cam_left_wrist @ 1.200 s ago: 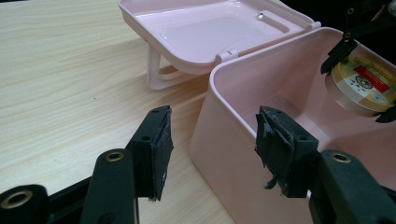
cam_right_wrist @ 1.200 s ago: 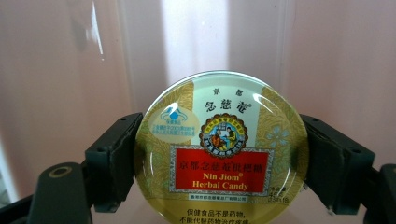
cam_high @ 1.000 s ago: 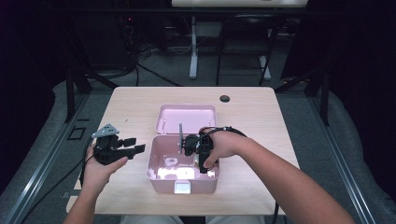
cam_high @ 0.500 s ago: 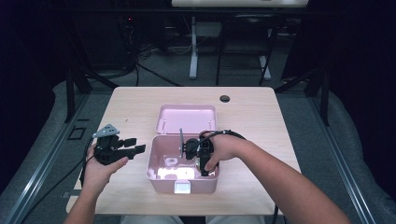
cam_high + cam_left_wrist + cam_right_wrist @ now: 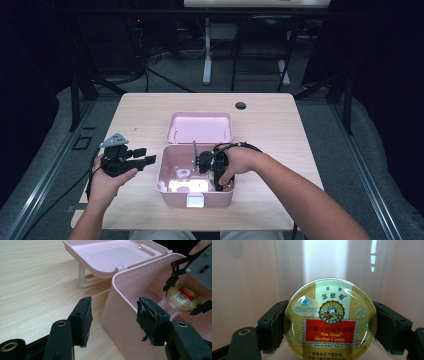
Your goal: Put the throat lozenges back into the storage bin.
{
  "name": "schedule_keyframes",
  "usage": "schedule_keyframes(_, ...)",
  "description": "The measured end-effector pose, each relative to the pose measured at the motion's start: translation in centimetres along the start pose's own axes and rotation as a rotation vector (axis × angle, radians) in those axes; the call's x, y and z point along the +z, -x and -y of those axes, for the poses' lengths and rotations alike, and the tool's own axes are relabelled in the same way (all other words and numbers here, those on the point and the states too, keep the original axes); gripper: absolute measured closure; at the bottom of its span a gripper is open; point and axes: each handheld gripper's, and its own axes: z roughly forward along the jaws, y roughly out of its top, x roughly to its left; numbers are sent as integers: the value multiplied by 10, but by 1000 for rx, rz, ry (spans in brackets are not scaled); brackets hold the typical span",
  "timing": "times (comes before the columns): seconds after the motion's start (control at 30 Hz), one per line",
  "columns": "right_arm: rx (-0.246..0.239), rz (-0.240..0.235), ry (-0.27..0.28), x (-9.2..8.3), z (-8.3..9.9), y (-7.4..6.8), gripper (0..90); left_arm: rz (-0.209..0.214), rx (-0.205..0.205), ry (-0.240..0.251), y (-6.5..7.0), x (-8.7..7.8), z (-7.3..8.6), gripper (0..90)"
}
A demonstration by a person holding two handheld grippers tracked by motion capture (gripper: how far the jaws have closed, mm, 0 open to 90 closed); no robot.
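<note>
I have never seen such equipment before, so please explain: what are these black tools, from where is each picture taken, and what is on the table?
A person sits at a wooden table and holds a hand tool with two black jaws, called a gripper, in each hand. The high view looks down from above the table. The other two pictures come from small cameras mounted on the grippers, looking along their jaws.

On the table stands a pink box with its lid folded open behind it.

The left gripper is open and holds nothing; it is beside the box's outer wall. The right gripper is down inside the box, its jaws closed on the sides of a round candy tin labelled Nin Jiom Herbal Candy.
</note>
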Motion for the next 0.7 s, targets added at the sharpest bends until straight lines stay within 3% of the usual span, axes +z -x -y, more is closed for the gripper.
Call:
schedule_keyframes(0.6,-18,-4,-14,11,-3,2,199,3,-3,-3,0,2,1,457)
schedule_keyframes(0.7,-2,-18,-4,14,-2,3,199,2,-4,-4,0,1,1,457)
